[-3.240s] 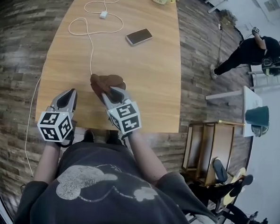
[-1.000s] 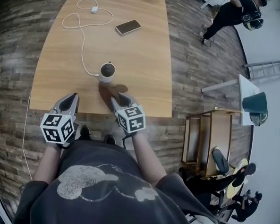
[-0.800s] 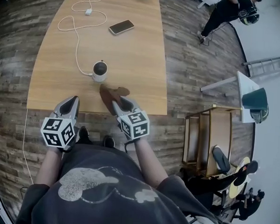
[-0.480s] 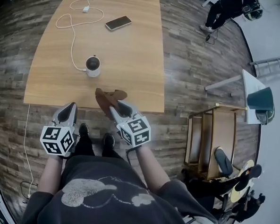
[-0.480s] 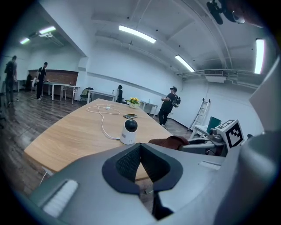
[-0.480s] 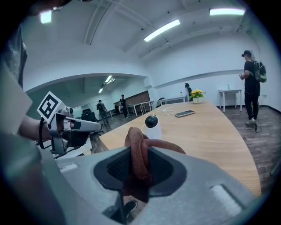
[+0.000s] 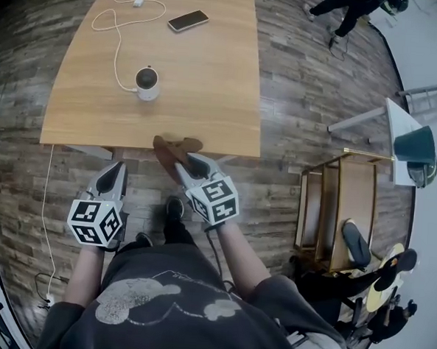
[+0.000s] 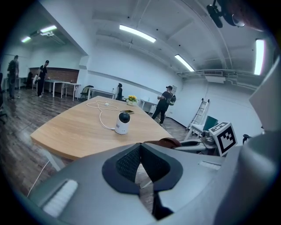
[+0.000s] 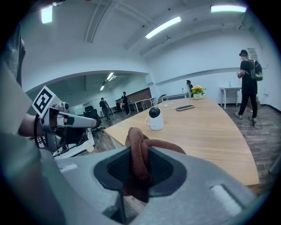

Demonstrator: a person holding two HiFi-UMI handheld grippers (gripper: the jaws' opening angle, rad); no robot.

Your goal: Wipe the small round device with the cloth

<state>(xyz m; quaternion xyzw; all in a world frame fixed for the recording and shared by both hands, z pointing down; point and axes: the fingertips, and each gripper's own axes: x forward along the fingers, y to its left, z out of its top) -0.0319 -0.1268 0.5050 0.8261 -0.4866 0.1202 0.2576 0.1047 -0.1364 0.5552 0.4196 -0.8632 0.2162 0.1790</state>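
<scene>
Since the earlier frames I've pulled back: the cloth [image 7: 174, 146] no longer covers the small round device [image 7: 146, 82], which now stands bare on the table [image 7: 217, 81], and both grippers have come off toward me. The right gripper [image 7: 190, 161] clamps the brown cloth well apart from the device, on its near side at the table edge. The left gripper [image 7: 114, 174] sits near-left of the device, over the floor. Only the gripper views show the cloth pinched between the right pads and the left pads pressed together on nothing. Phone [image 7: 188, 20] and cable [image 7: 109, 34] lie beyond the device, with bare tabletop right of it.
</scene>
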